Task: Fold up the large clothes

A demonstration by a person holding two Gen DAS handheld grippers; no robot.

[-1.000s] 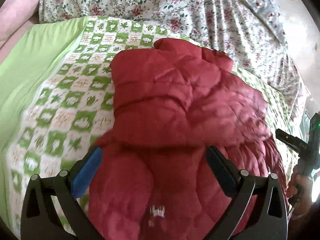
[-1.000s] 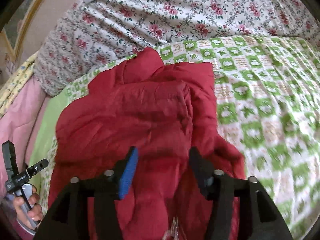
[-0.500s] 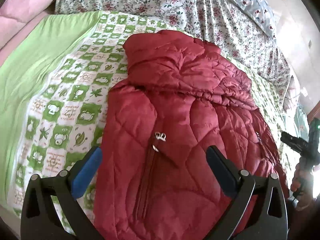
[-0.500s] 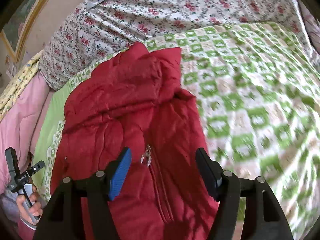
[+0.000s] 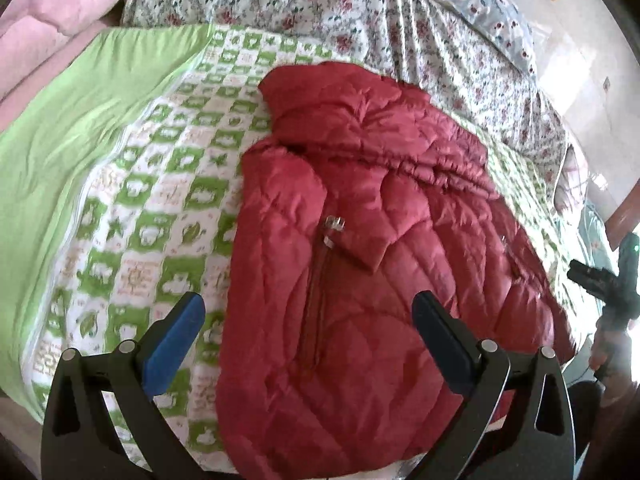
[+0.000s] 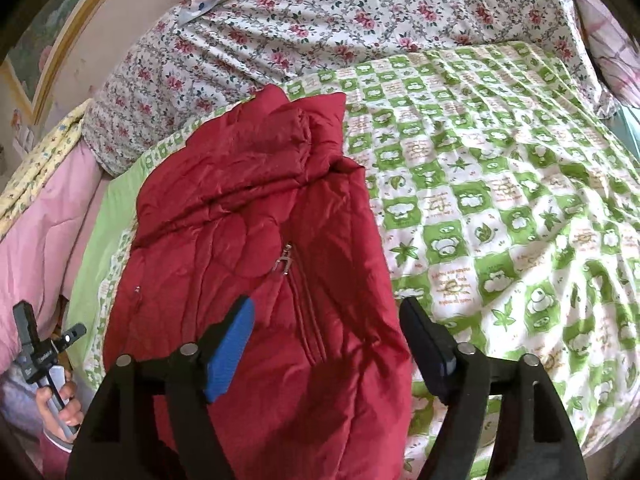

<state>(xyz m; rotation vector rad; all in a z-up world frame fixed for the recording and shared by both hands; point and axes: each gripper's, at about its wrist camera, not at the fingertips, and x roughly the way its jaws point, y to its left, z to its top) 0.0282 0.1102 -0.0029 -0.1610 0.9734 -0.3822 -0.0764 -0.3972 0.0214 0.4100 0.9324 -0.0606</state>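
Note:
A red quilted puffer jacket (image 5: 360, 260) lies folded on the bed, zipper side up, with its silver zipper pull (image 5: 334, 230) near the middle. It also shows in the right wrist view (image 6: 256, 248), zipper pull (image 6: 283, 262) in sight. My left gripper (image 5: 308, 316) is open and empty, raised above the jacket's near end. My right gripper (image 6: 328, 328) is open and empty, above the jacket's near right part. Neither touches the jacket.
The jacket rests on a green-and-white checked quilt (image 6: 500, 200) over a plain green sheet (image 5: 80, 120). A floral bedspread (image 5: 360, 8) lies behind. Pink bedding (image 6: 36, 220) is at the left. The other hand's gripper shows at each view's edge (image 5: 612, 280) (image 6: 40, 352).
Both grippers have pulled back and up from the jacket, so more of it and its zipper has come into view. The right gripper's jaws have opened wider.

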